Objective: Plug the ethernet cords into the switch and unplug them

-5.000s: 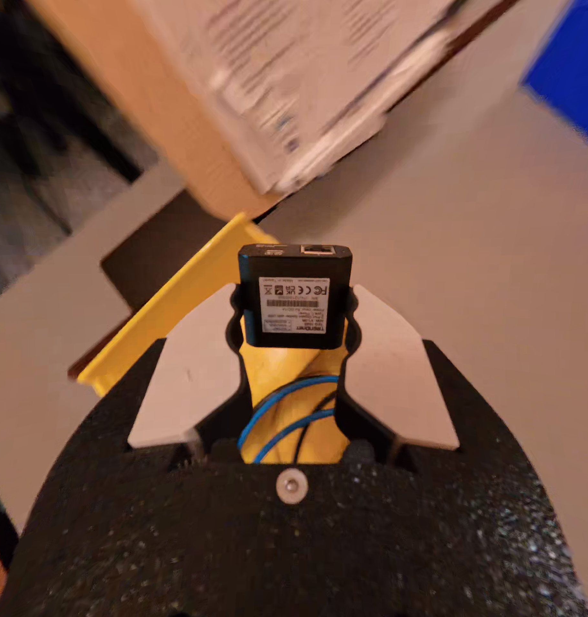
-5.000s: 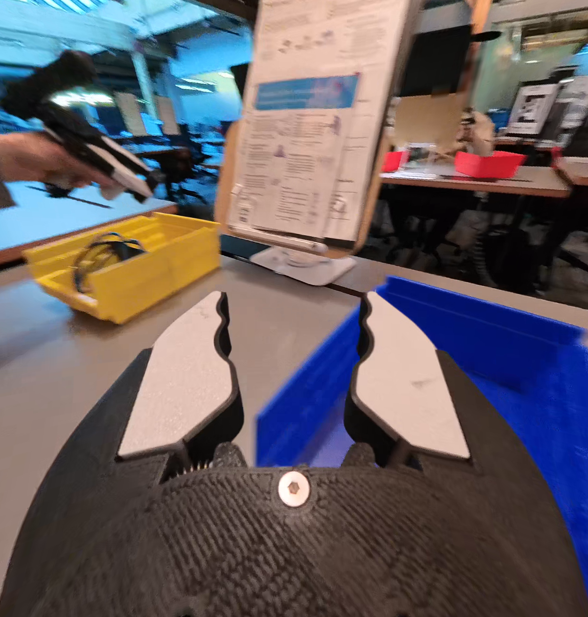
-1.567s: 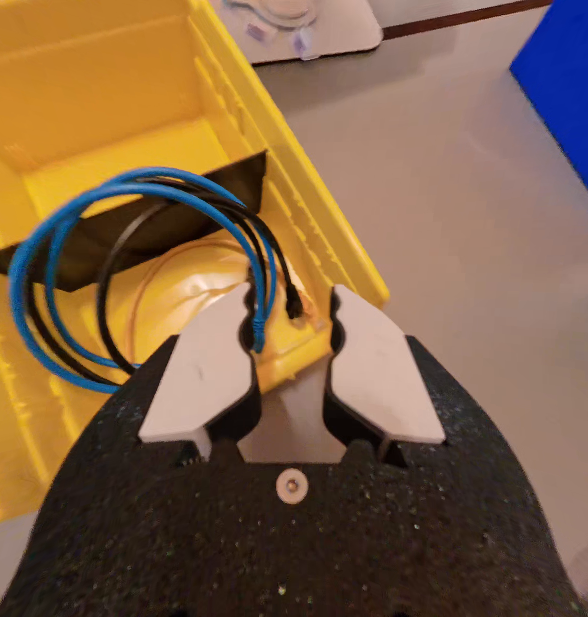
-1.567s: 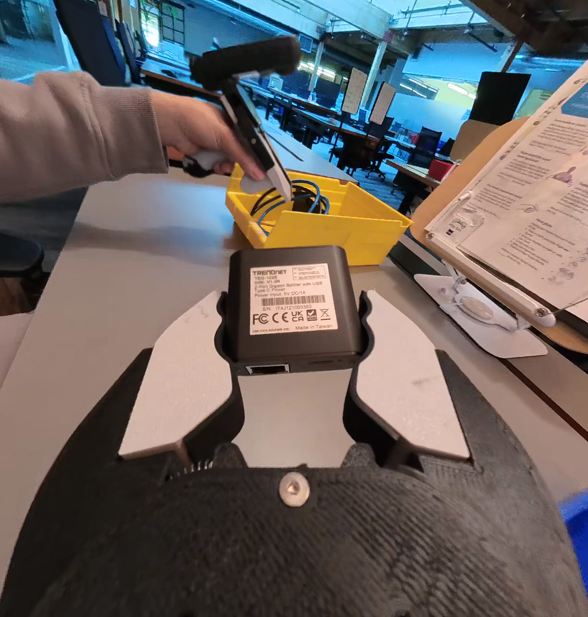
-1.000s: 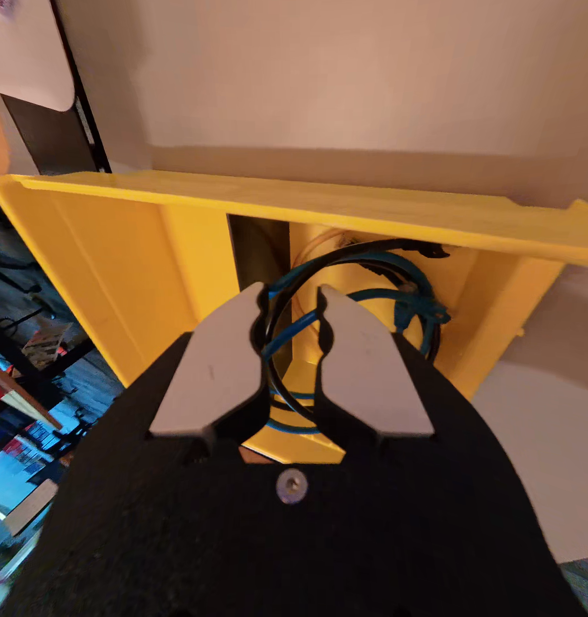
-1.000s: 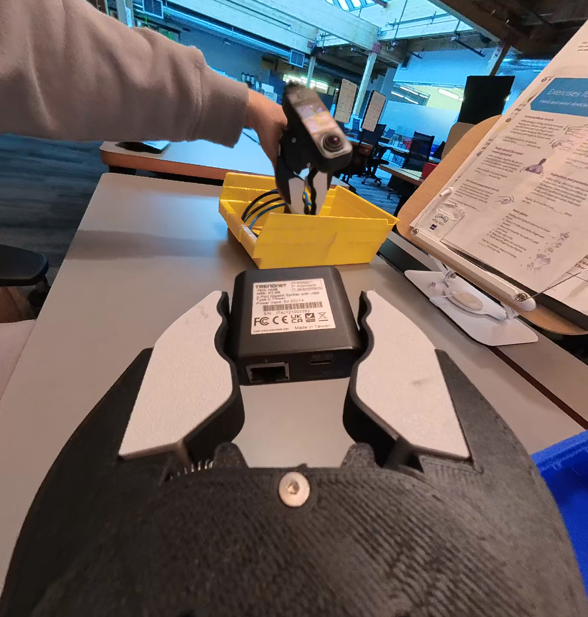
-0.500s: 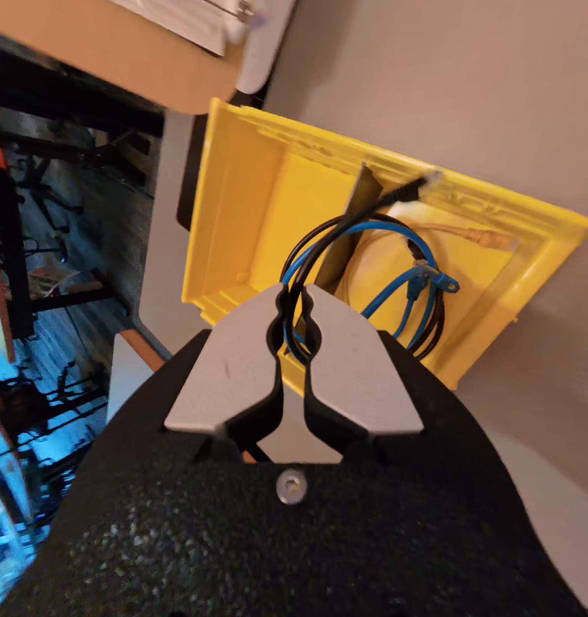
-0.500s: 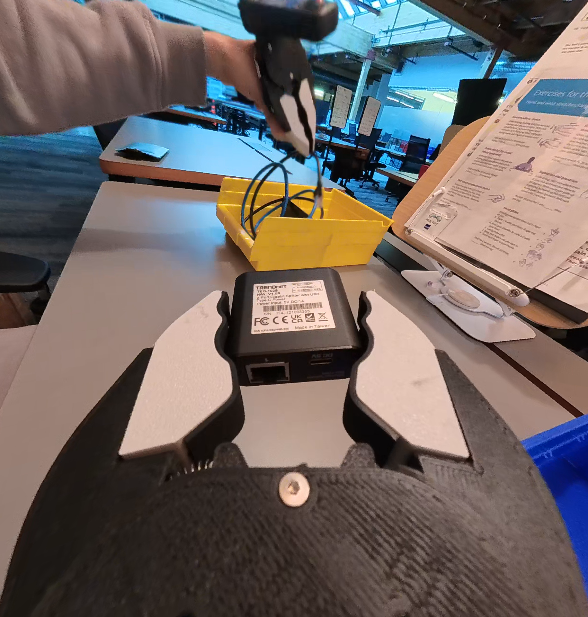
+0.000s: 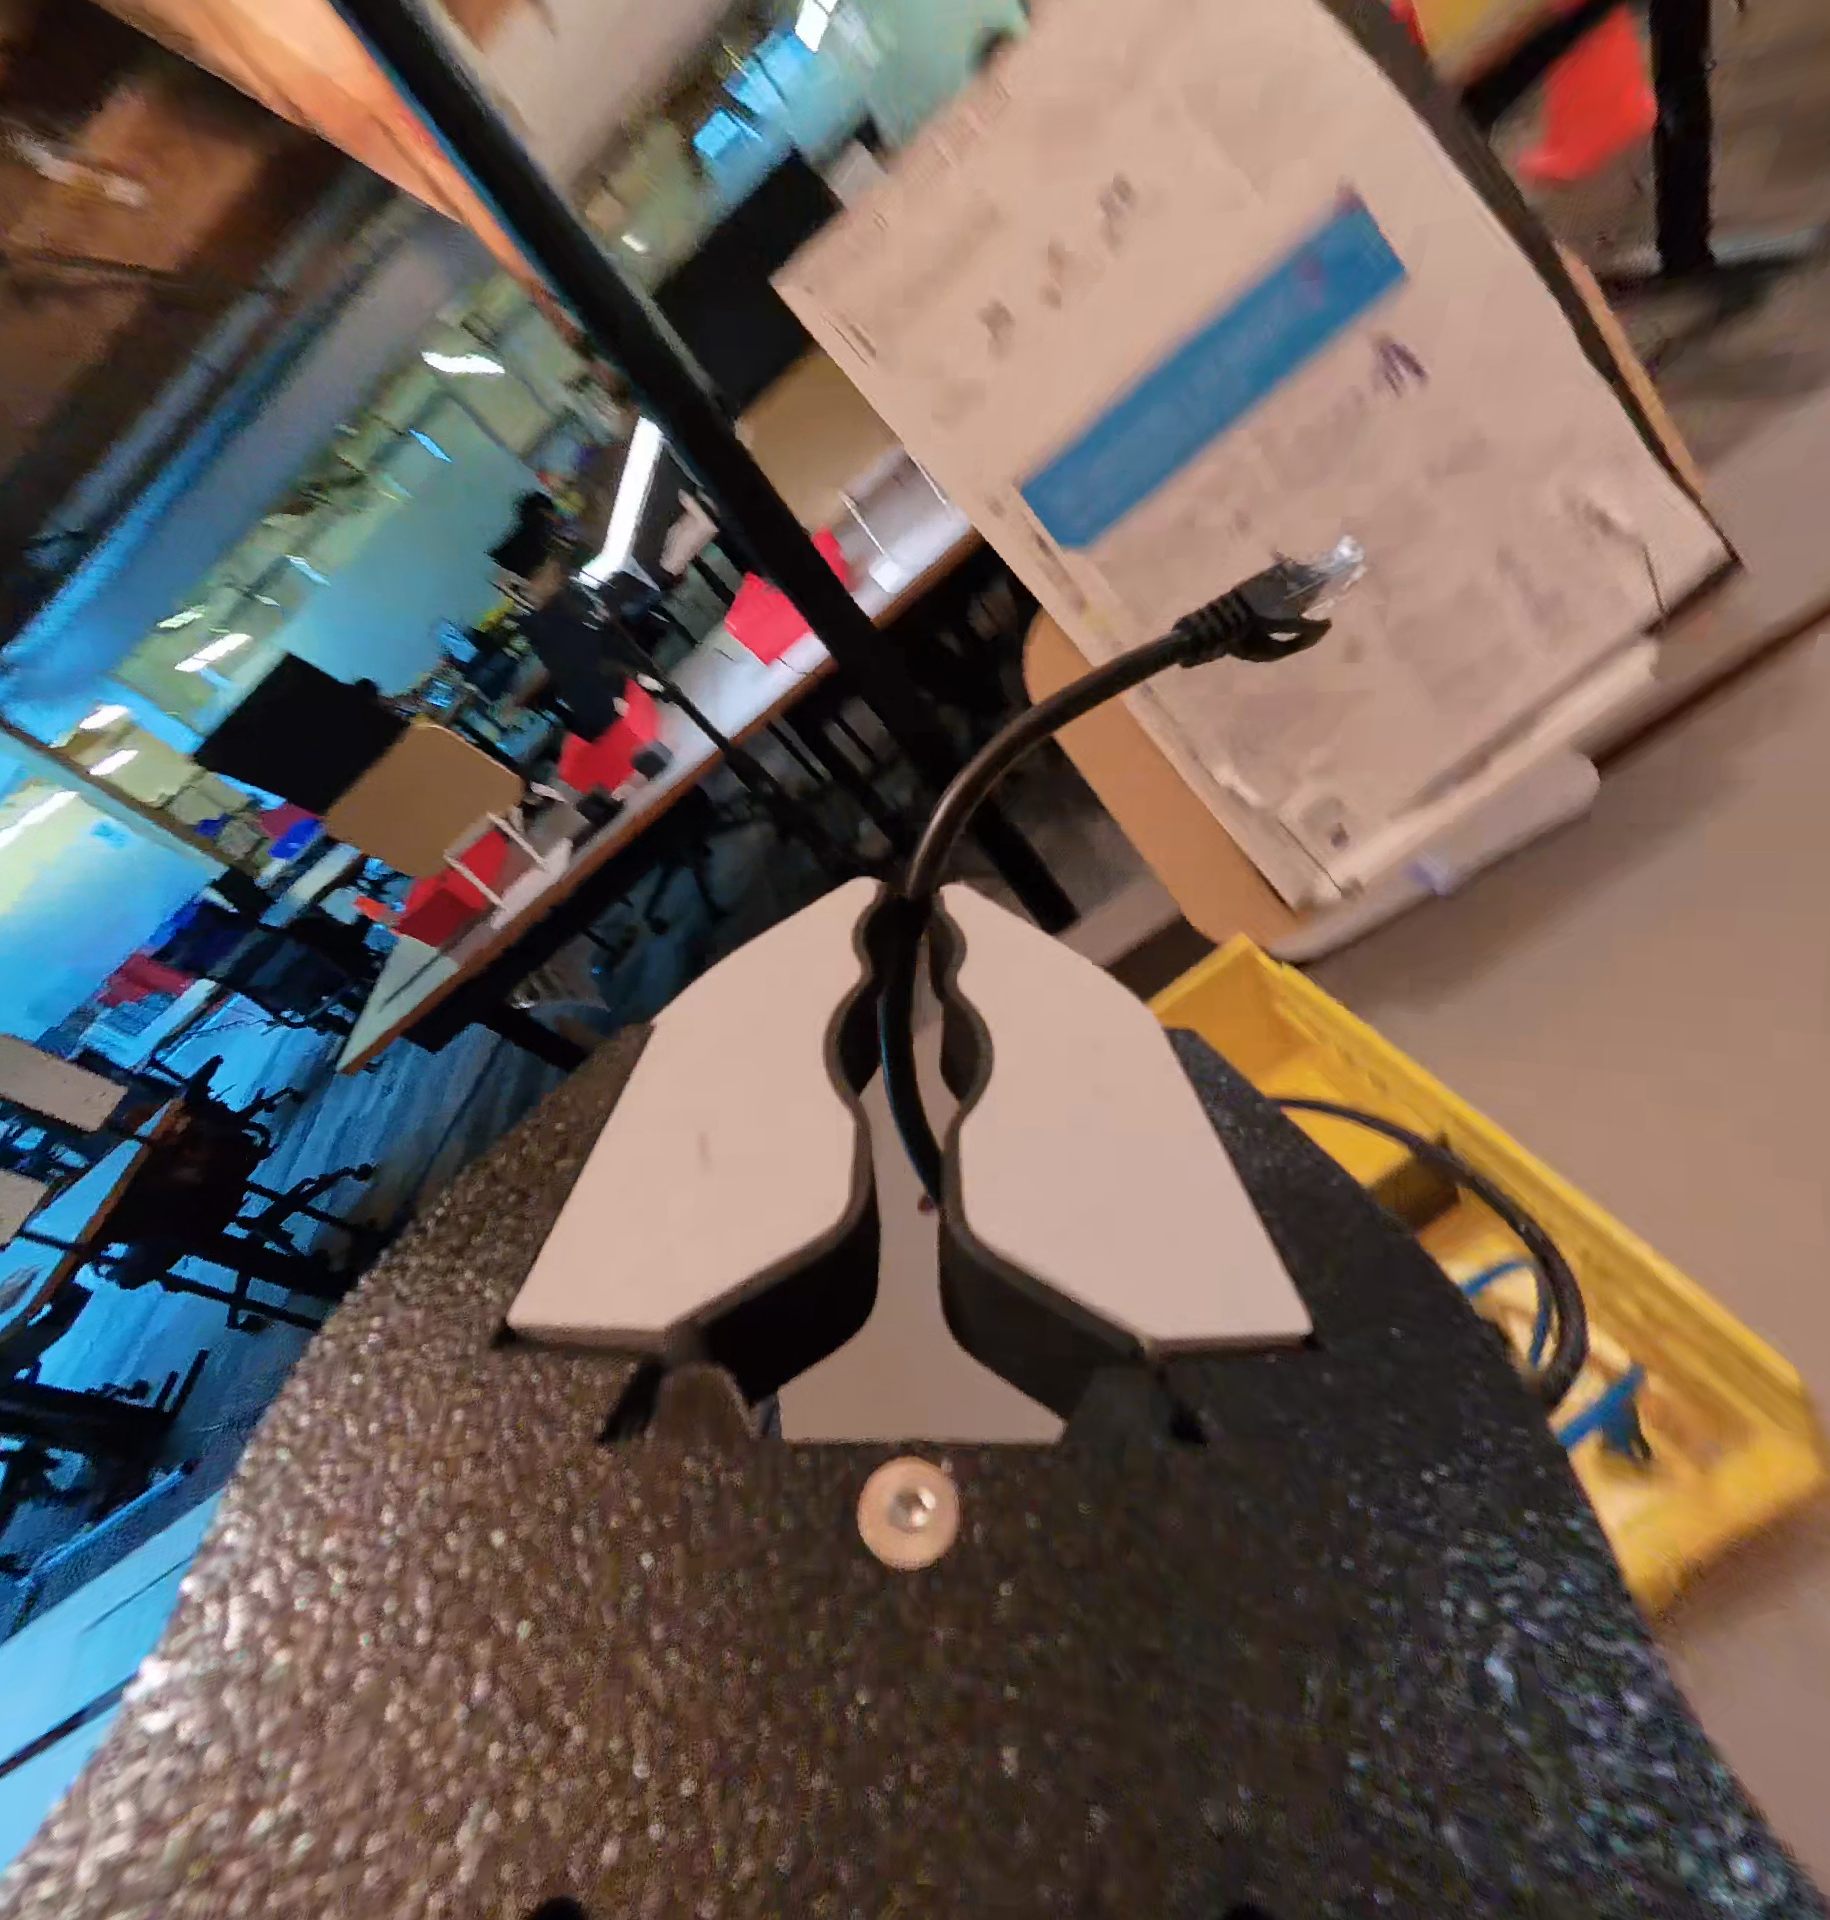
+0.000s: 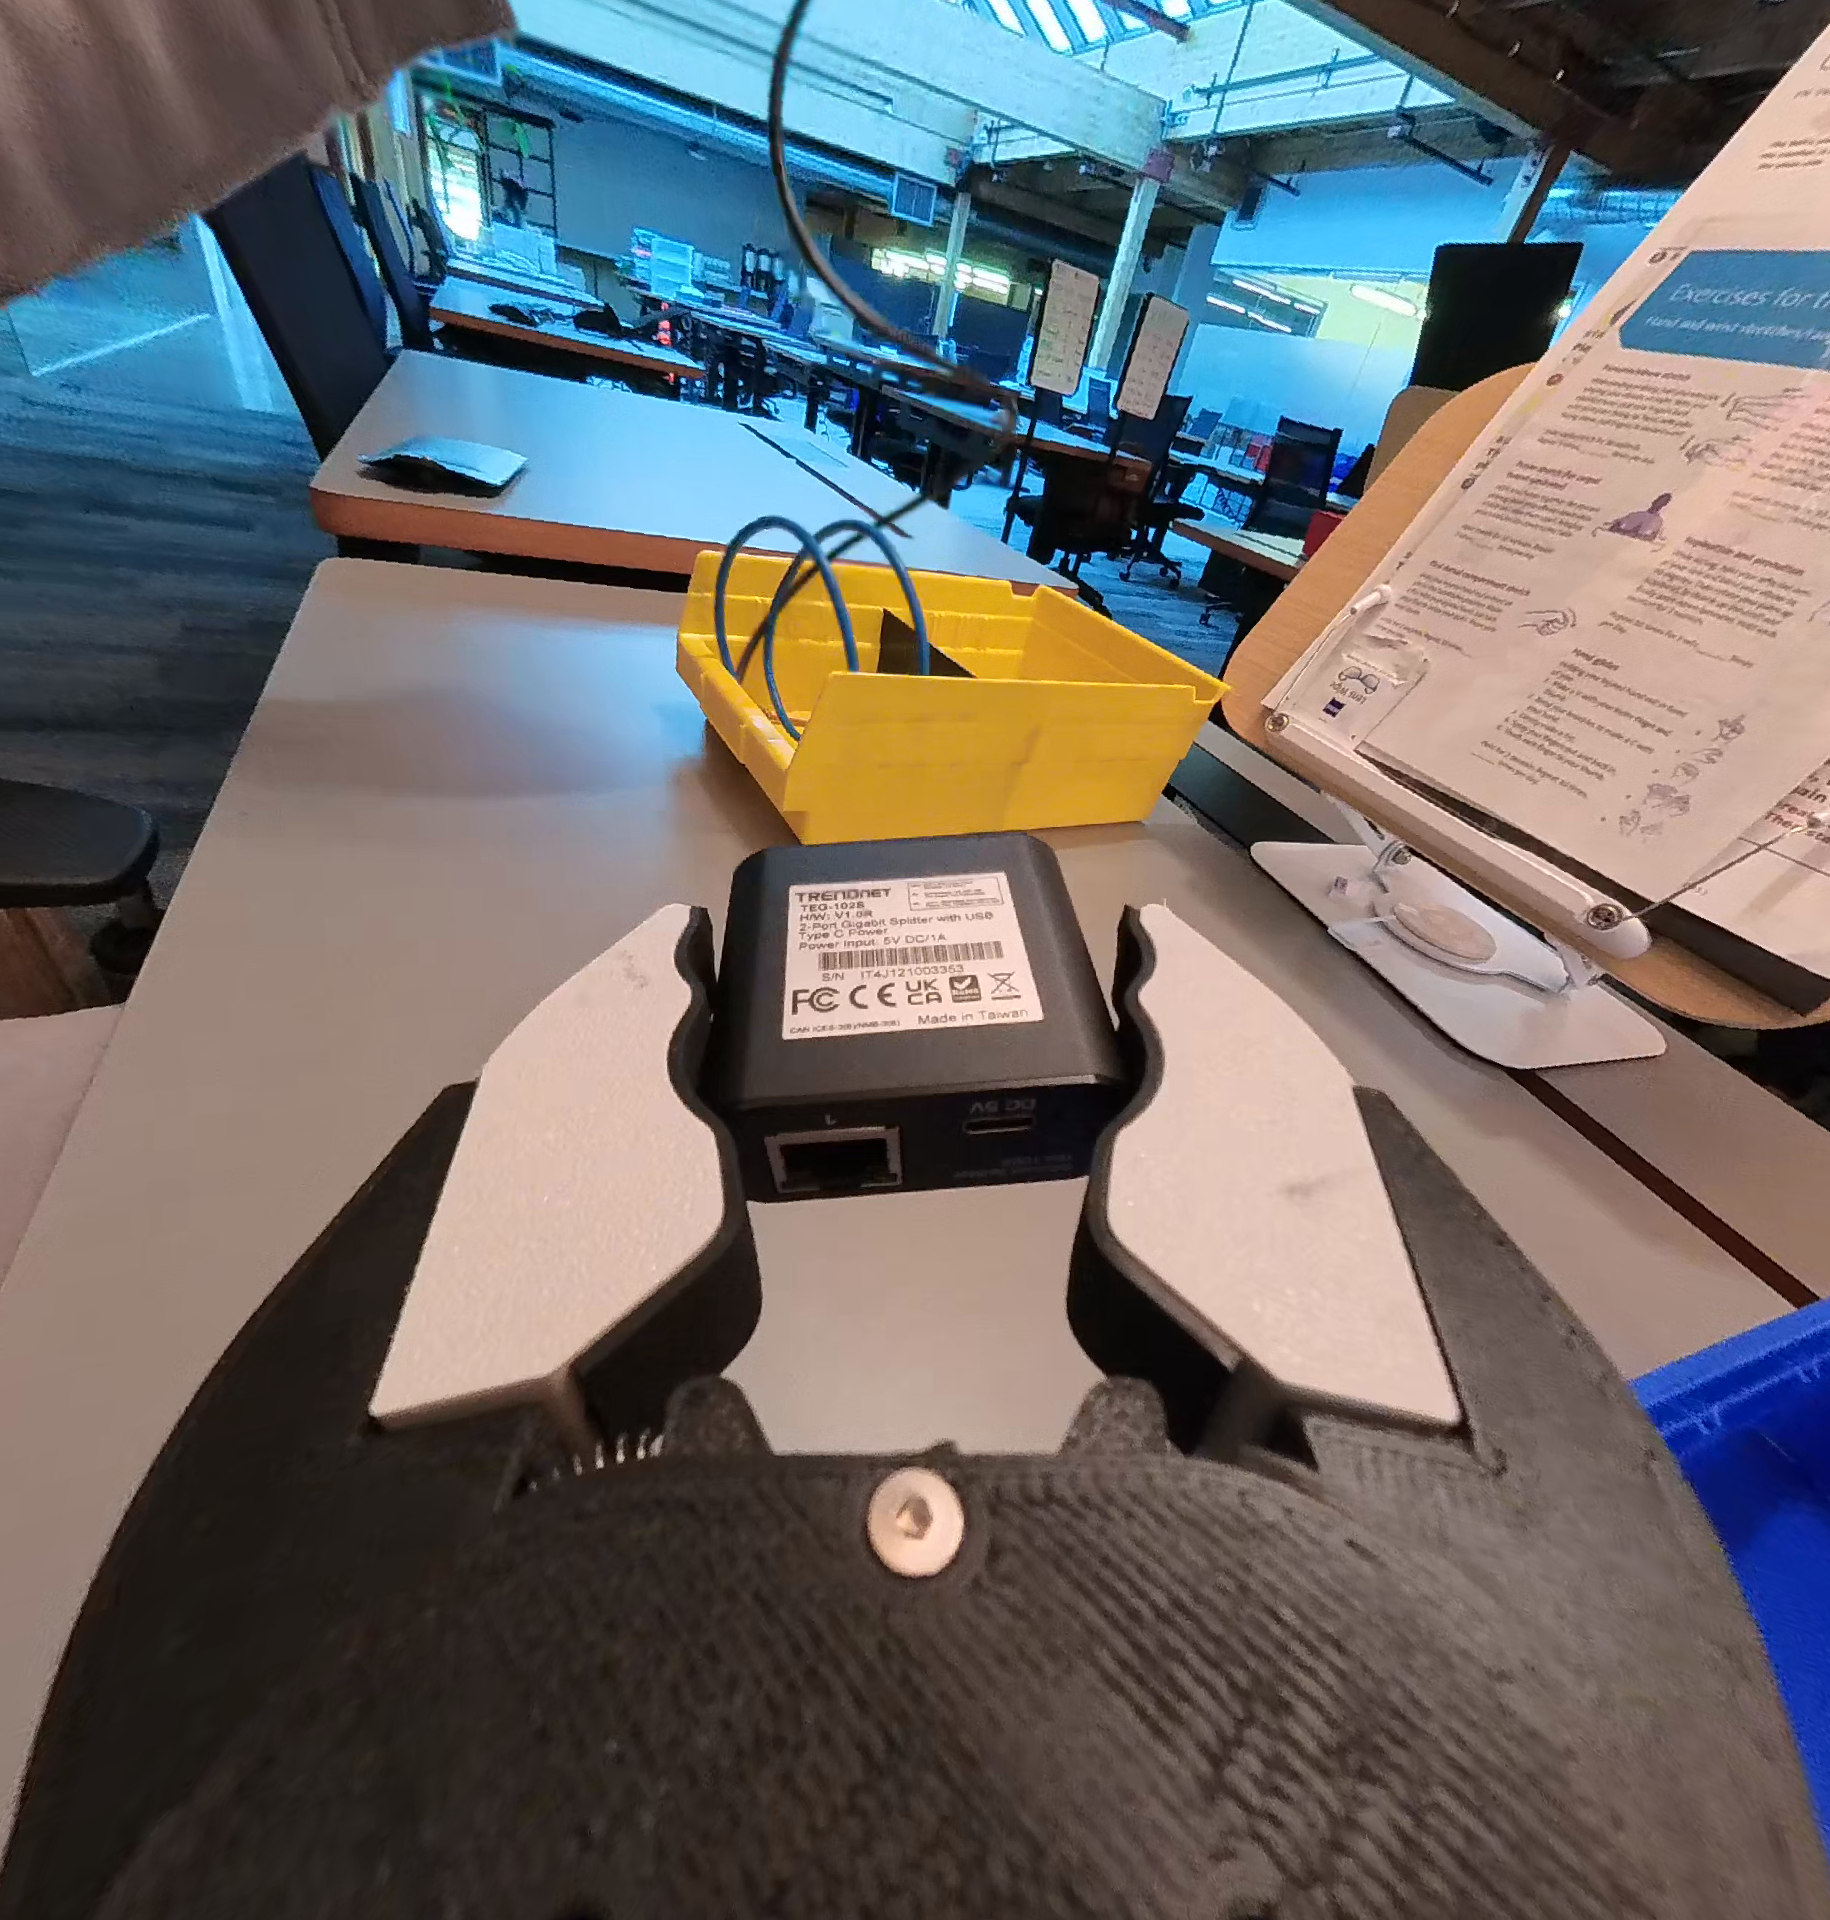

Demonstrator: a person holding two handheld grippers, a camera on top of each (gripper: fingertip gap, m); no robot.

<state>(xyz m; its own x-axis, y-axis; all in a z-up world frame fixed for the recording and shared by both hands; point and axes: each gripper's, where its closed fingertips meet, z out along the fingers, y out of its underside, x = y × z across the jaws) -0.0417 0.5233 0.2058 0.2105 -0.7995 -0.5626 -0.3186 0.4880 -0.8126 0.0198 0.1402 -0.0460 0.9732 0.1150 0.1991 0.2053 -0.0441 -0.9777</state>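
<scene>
My left gripper is shut on a black ethernet cord. The cord arcs up past the fingertips and ends in a clear plug, held high in the air. My right gripper is shut on the black switch, which lies label up on the grey table with one ethernet port facing me. In the right wrist view the black cord hangs down from above. A blue cord loops in the yellow bin behind the switch; it also shows in the left wrist view.
A document stand with printed pages stands right of the yellow bin. A blue bin sits at the near right corner. A person's grey sleeve is at the top left. Other tables and chairs lie beyond.
My left gripper lifted the black cord up out of the yellow bin and tilted upward, leaving the right wrist view. The blue cord stayed in the bin. My right gripper still holds the switch.
</scene>
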